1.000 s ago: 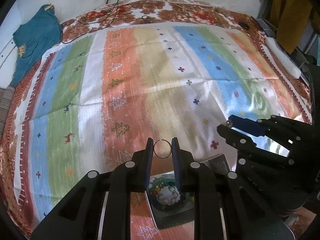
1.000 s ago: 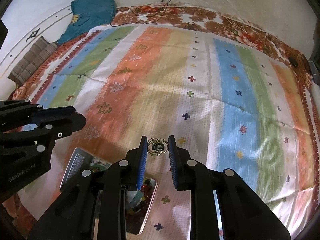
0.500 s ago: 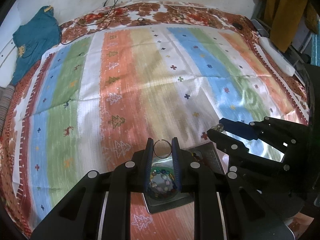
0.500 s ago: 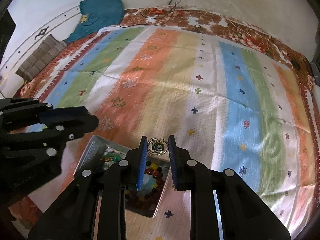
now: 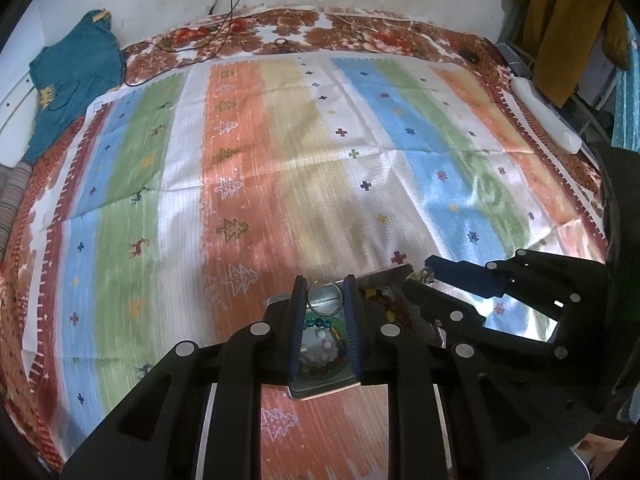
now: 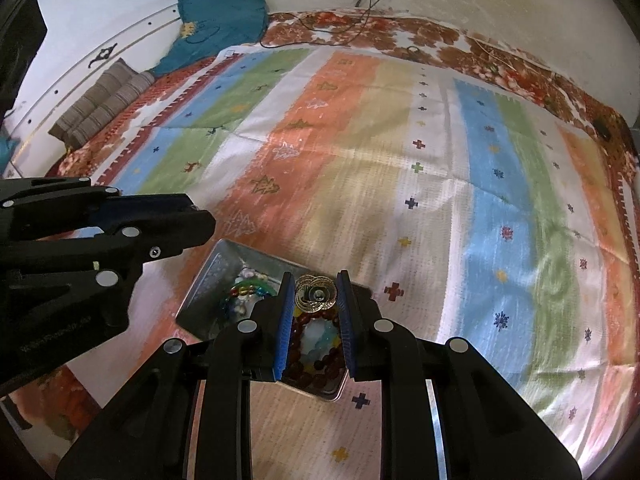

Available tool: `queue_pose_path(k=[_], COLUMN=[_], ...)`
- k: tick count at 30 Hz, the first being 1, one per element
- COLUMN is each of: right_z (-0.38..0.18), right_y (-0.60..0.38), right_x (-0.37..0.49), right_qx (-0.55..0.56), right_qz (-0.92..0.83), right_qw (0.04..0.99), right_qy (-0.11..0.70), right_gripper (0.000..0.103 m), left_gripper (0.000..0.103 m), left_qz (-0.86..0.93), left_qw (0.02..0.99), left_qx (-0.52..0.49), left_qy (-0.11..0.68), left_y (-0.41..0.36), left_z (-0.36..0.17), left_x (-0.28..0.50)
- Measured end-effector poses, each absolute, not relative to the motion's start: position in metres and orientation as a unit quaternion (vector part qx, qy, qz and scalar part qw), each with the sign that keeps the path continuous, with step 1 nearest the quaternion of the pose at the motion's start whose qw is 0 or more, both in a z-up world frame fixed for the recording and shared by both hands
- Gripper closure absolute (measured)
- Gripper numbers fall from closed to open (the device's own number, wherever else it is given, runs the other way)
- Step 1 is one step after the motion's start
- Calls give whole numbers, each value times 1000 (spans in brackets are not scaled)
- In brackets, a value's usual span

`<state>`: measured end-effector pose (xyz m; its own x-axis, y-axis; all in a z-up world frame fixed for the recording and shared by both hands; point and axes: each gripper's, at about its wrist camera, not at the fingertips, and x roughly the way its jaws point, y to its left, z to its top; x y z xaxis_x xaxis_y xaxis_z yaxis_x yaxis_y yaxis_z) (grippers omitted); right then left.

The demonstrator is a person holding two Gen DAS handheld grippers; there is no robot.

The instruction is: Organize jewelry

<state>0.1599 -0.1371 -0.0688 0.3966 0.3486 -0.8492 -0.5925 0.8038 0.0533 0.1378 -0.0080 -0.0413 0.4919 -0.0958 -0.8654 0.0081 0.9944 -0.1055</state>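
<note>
My left gripper (image 5: 325,295) is shut on a thin metal ring (image 5: 324,299) and holds it over the near end of a metal tin (image 5: 320,390). The tin holds coloured bead bracelets (image 5: 322,344). My right gripper (image 6: 315,295) is shut on a gold earring (image 6: 315,298) and holds it over the same tin (image 6: 208,280), above a dark red bead bracelet (image 6: 316,364). The right gripper also shows in the left wrist view (image 5: 424,276), and the left gripper in the right wrist view (image 6: 200,224).
The tin sits on a striped, patterned cloth (image 5: 280,160) spread over a bed. A teal garment (image 5: 72,80) lies at the far left corner, with black cables (image 5: 224,0) along the wall. A white object (image 5: 544,116) lies at the right edge.
Both grippers have moved forward and down over the tin, still shut on the ring and the earring. The tin now sits right under both sets of fingertips.
</note>
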Motion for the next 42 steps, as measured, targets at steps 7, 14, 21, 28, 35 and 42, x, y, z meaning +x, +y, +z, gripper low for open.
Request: queue_pose_path(k=[7,14,21,28,35,42], right_z=[-64,-64,-59,-43,-33,-25], right_y=[-139,-144,-156,-173,-182,-191], right_x=[149,142,136,123,108,94], right_qx=[-137,-144,-133,-128,-115,-119], right_qz=[284,279,269,245,260,262], right_qw=[832,833,840,862,866,875], right_qy=[456,455,453,426,411,391], right_gripper=[80,64,56,47,33,28], left_gripper=[79,66,66,64,44,38], left_qz=[-34,-27,-22,-28,-20,-19], left_qw=[860,861,864,876,883,896], left_qx=[-62,-63,-63,-62,-66,-76], left_qy=[506,504,498,477,463,438], left_y=[-5,-2,-3,-6,-5,-3], left_z=[-43,-42,-37,-27,-21,-10], left_x=[131,123,108,88,67,37])
